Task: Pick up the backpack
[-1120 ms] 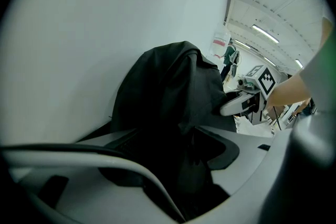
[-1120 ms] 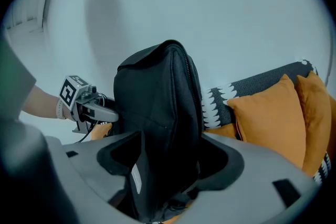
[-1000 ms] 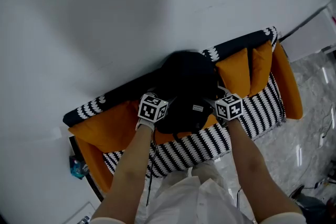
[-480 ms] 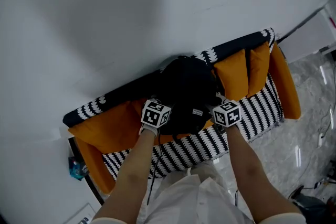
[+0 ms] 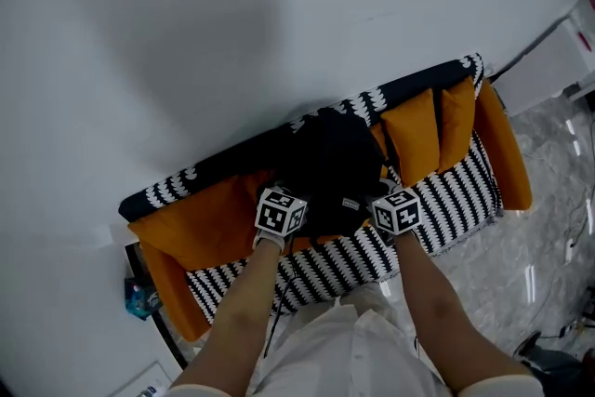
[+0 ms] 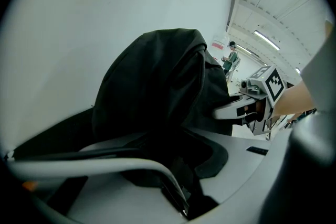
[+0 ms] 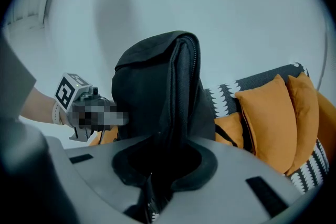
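A black backpack stands upright on the sofa seat against the backrest. My left gripper is at its left side and my right gripper at its right. In the left gripper view the backpack fills the middle. The left gripper is closing, and dark fabric is pinched between its jaws. The right gripper shows against the bag's far side. In the right gripper view the backpack rises ahead. The right gripper is also closing, with a zipped edge of the bag squeezed between its jaws.
The sofa has a black-and-white striped cover and orange cushions on both sides of the bag. A white wall stands right behind it. Grey marble floor lies at the right, and a small blue thing sits at the sofa's left end.
Both marker cubes have come closer together and shifted toward the sofa's front edge. The backpack's lower part is now squeezed between them.
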